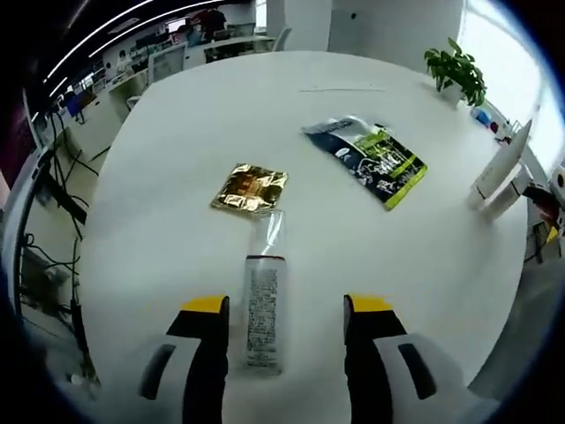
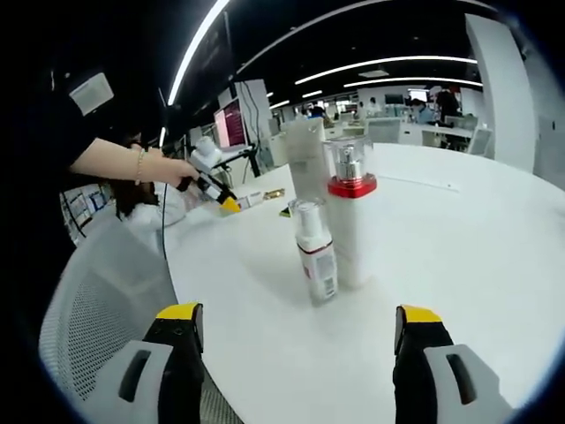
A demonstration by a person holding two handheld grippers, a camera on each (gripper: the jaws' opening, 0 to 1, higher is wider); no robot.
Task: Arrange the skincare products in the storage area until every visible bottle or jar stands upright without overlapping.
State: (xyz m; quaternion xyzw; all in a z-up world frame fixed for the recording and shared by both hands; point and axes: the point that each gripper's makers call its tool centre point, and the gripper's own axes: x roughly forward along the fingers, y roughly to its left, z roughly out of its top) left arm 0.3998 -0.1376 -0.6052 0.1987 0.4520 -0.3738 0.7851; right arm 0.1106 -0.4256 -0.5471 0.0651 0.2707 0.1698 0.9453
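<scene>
A clear-capped white bottle (image 1: 264,305) lies on its side on the white table (image 1: 177,159), its printed end between the jaws of my left gripper (image 1: 287,306). Those jaws stand open, apart from the bottle on both sides. In the right gripper view, a small white bottle with a red band (image 2: 316,253) stands upright against a taller white bottle with a red collar (image 2: 350,216). A tall white tube (image 2: 305,157) stands behind them. My right gripper (image 2: 298,313) is open and short of them, holding nothing. A person's hand holds the left gripper (image 2: 228,203) at the far left.
A gold sachet (image 1: 250,187) lies just beyond the fallen bottle. A dark blue and green packet (image 1: 372,159) lies further right. White containers (image 1: 494,175) and a potted plant (image 1: 457,71) stand at the table's far right edge. A mesh chair (image 2: 93,300) is at the table's near side.
</scene>
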